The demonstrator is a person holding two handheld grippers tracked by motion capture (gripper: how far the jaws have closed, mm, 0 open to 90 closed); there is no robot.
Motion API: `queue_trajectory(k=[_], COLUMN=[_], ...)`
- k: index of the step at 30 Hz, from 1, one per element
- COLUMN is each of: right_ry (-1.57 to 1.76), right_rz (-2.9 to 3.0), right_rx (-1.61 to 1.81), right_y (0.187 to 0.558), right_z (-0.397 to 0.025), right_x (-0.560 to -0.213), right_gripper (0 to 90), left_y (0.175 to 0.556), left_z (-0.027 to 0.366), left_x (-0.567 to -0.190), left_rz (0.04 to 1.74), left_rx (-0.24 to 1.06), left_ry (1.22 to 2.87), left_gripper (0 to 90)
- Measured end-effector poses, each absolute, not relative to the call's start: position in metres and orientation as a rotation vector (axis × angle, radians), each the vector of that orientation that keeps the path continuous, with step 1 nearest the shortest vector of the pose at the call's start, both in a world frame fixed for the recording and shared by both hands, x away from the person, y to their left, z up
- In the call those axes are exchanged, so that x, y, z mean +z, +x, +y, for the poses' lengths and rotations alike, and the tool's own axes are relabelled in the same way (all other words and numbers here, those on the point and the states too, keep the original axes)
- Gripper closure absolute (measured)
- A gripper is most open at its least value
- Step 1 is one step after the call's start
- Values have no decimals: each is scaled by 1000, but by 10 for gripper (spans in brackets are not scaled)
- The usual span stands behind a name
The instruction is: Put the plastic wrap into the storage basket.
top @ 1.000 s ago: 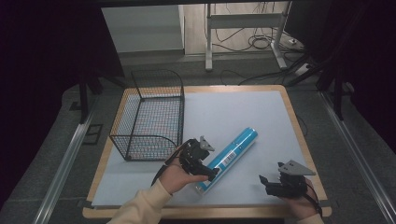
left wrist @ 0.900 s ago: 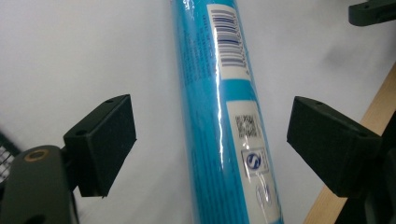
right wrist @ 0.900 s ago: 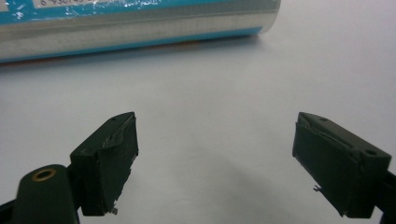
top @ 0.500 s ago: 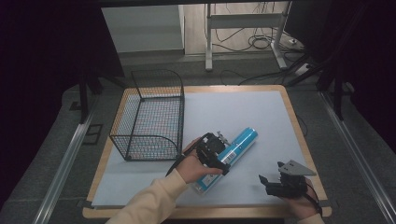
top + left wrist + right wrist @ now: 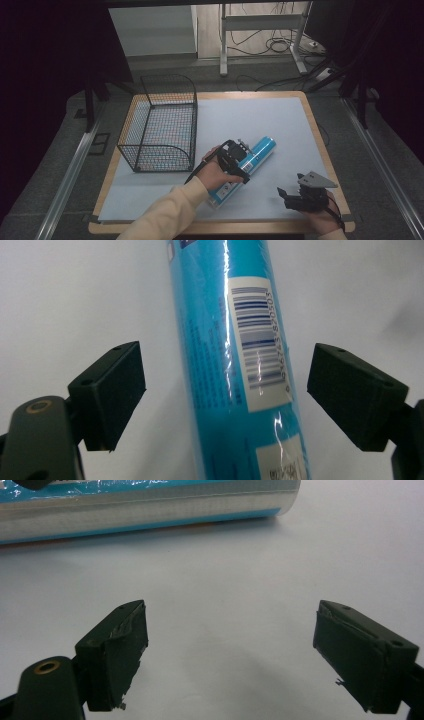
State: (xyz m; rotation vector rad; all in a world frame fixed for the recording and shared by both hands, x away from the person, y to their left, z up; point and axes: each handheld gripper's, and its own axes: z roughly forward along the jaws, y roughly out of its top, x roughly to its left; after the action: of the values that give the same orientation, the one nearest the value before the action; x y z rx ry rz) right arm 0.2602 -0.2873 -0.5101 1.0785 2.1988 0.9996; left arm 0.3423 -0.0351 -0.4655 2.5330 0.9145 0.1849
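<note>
Count: one blue tube (image 5: 243,166), one wire basket (image 5: 161,125), two grippers. The tube lies on its side on the pale sheet (image 5: 260,115), slanted, near the front centre and just right of the basket, its lower end toward the front edge; it carries a white barcode label (image 5: 259,340) and is wrapped in glossy film. The basket stands upright at the left of the sheet, black mesh, nothing visible inside it. The left gripper (image 5: 235,159) is over the middle of the tube; in the left gripper view its jaws stand wide apart, one on each side of the tube, with clear gaps to the wrap, gripping nothing. The right gripper (image 5: 300,192) sits low at the front right, apart from the tube; its jaws are also spread wide with only bare sheet between them, and the tube's side crosses the top of the right gripper view. The sheet covers a wood-edged table (image 5: 317,130). Around it: grey floor, metal rails along both sides, a white frame with loose cables beyond the far edge, dark surroundings on either side.
</note>
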Motion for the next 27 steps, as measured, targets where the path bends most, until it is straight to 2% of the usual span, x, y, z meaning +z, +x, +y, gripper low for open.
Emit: queue_trajectory(k=[18, 27], right_ry=[1071, 1074], right_rz=[2192, 2193], right_rx=[985, 977], right_y=[259, 260], right_z=[-287, -288], right_x=[-509, -509], right_gripper=[148, 149], left_y=[354, 355], left_z=[-55, -58], left_x=[-484, -492], left_rz=[949, 990], left_rx=[179, 164], left_ry=[2607, 2646], left_gripper=[165, 219])
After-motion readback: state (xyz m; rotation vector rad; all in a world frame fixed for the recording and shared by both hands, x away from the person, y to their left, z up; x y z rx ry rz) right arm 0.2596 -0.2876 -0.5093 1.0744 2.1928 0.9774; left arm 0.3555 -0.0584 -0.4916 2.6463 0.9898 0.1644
